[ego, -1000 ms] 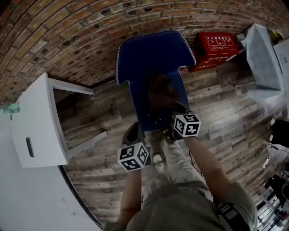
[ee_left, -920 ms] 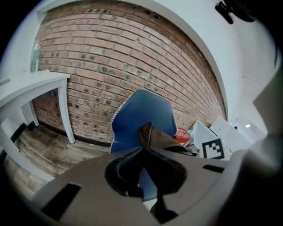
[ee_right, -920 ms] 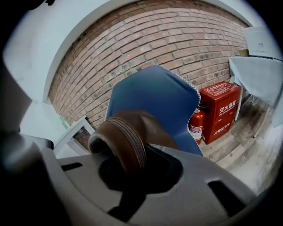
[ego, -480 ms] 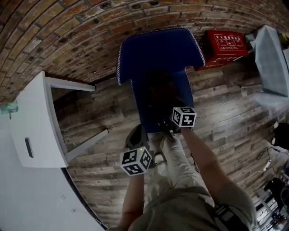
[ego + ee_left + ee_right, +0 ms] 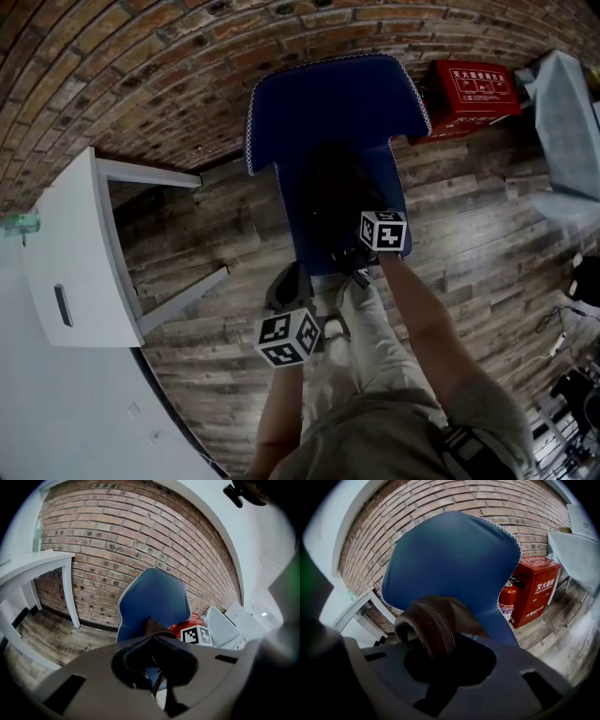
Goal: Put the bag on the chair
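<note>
A blue chair [image 5: 328, 103] stands against the brick wall, its seat [image 5: 305, 234] facing me. A dark brown bag [image 5: 336, 192] rests on the seat, hard to make out in the dim head view. My right gripper [image 5: 352, 255] hovers at the seat's front edge, shut on the bag's brown stitched handle [image 5: 433, 625], with the chair back [image 5: 450, 559] behind it. My left gripper [image 5: 285, 281] hangs lower left, off the chair and over the floor, jaws together with nothing in them. From it I see the chair [image 5: 154, 597] and the bag's tip [image 5: 152, 625].
A white table [image 5: 70, 272] stands to the left of the chair. A red fire-extinguisher box [image 5: 473, 86] sits on the floor at the chair's right, also in view as the red box [image 5: 534, 592]. My legs fill the wooden floor [image 5: 459, 234] just before the seat.
The right gripper has moved forward over the seat with the bag handle in it. The left gripper has drifted slightly back and to the right.
</note>
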A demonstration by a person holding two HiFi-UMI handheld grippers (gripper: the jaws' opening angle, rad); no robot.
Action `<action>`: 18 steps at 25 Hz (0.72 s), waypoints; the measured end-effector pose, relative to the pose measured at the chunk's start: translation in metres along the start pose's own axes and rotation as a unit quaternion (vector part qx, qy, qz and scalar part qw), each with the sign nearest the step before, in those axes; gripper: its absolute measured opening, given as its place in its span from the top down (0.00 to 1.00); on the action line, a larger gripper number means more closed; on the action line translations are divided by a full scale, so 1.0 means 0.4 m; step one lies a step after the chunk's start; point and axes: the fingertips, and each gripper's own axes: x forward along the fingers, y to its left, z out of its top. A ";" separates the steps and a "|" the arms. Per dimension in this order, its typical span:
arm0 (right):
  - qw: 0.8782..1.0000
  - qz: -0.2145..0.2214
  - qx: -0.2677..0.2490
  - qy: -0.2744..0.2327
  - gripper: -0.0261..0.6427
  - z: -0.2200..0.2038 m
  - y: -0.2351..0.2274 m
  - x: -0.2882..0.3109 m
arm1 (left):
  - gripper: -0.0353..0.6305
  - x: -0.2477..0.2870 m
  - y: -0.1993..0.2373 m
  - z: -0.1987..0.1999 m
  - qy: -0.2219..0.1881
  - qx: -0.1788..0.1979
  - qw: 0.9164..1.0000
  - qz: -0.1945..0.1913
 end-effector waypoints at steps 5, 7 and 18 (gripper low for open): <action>1.000 0.013 0.003 -0.012 0.74 0.022 0.028 -0.018 | 0.94 -0.021 -0.008 0.004 -0.006 -0.002 1.000 0.000; 1.000 0.018 0.000 -0.020 0.65 0.032 0.039 -0.034 | 0.94 -0.034 -0.015 0.006 -0.010 -0.001 1.000 -0.002; 0.998 0.015 -0.022 -0.049 0.62 0.061 0.100 -0.200 | 0.94 -0.160 -0.049 0.031 -0.036 0.003 0.999 -0.009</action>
